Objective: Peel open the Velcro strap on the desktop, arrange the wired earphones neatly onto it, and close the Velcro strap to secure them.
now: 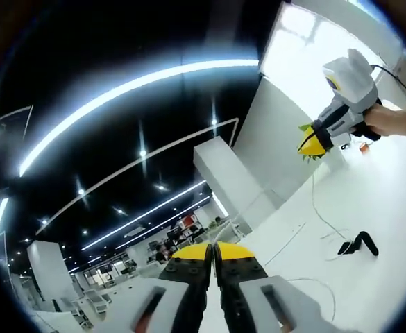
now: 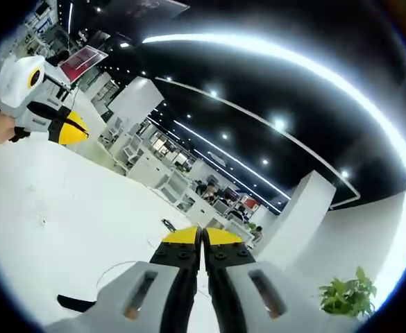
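White tabletop (image 1: 390,208) carries the black Velcro strap (image 1: 359,244) with the thin earphone cable (image 1: 317,208) trailing beside it. You hold the left gripper (image 1: 213,253) and right gripper (image 2: 201,237) raised clear, fingers clenched on nothing, seemingly poised to descend.

We see black Velcro strap (image 1: 359,244) on white desktop (image 1: 390,201), bent up like little tent, one end lifted. Thin white earphone wire (image 1: 316,208) runs loose across desktop near strap, not on it, in long curves. In right gripper view, dark strip (image 2: 74,303) lies flat low on desktop, maybe same strap, hard to tell. Pale wire loop (image 2: 116,267) curves just beside it.
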Motion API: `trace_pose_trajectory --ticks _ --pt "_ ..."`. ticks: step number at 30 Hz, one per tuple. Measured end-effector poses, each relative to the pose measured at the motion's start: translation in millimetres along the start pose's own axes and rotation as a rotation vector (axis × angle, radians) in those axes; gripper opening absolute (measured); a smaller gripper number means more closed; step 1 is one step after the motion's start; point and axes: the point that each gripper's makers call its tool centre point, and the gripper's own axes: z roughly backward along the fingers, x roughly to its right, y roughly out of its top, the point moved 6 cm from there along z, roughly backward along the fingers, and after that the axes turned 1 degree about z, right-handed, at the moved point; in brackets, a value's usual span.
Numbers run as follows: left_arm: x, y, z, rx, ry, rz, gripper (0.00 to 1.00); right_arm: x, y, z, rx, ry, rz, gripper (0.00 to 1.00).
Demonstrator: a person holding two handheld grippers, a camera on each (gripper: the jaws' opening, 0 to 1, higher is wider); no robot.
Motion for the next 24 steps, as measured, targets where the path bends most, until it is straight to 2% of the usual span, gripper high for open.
trace_pose_trajectory --ticks 9,14,24 --pt "-13.7 -5.8 2 -0.019 0.055 -0.005 0.06 25 18.5 10 0.028 -0.111 0.079 0.04" --pt "-21.0 -8.6 5 -0.029 0.07 -0.009 0.06 34 22.2 16 0.039 -0.143 0.099 0.04" --pt "-34.1 2.3 12 -0.019 0.098 -0.046 0.06 57 35.5 26 0.068 -0.218 0.113 0.04"
